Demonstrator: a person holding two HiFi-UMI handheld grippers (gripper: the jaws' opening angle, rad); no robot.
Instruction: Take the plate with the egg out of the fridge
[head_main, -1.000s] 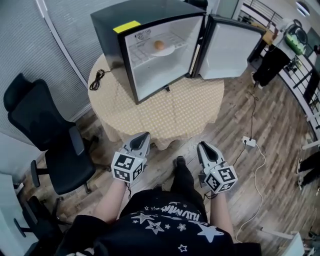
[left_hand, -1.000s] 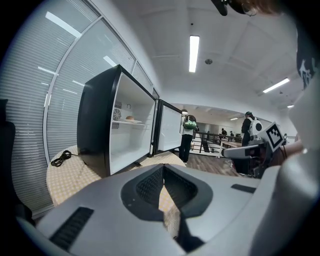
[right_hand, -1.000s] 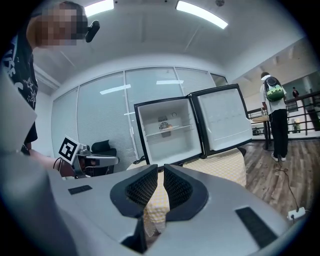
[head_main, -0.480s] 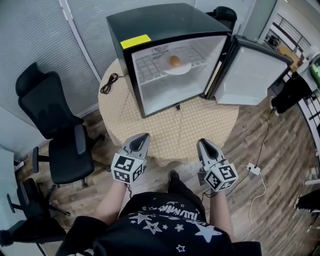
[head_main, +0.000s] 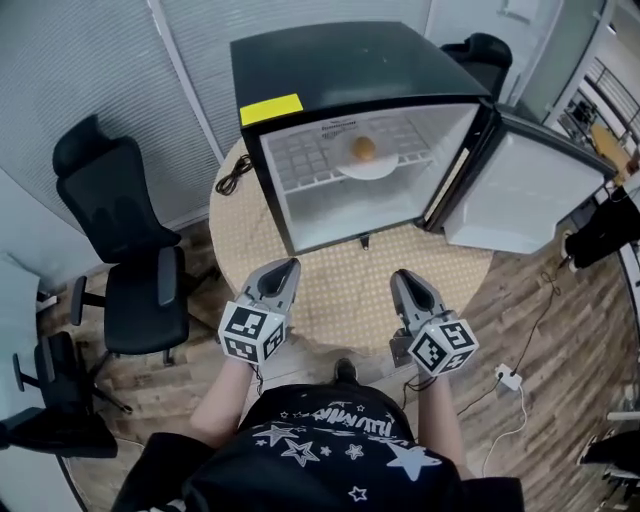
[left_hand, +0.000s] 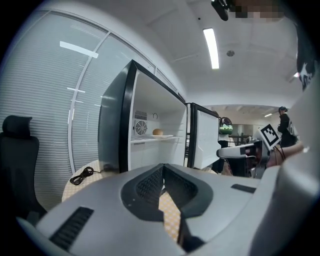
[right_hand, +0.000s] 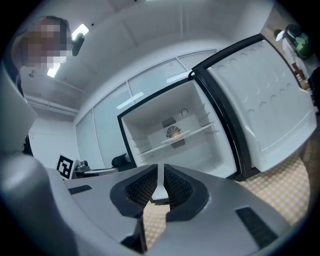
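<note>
Black T-shirt (head_main: 330, 455), white stars and lettering. Grey left hand-held gripper (head_main: 289, 266), right hand-held gripper (head_main: 399, 275); black-white marker cubes (head_main: 252, 333).

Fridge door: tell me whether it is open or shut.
Open. The door stands swung out to the right, baring the white inside, where the egg sits on its plate on the shelf.

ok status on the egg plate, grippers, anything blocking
Left hand-held gripper and right hand-held gripper both shut, empty, short of the fridge. Plate with egg on the shelf, door open. Path clear.
</note>
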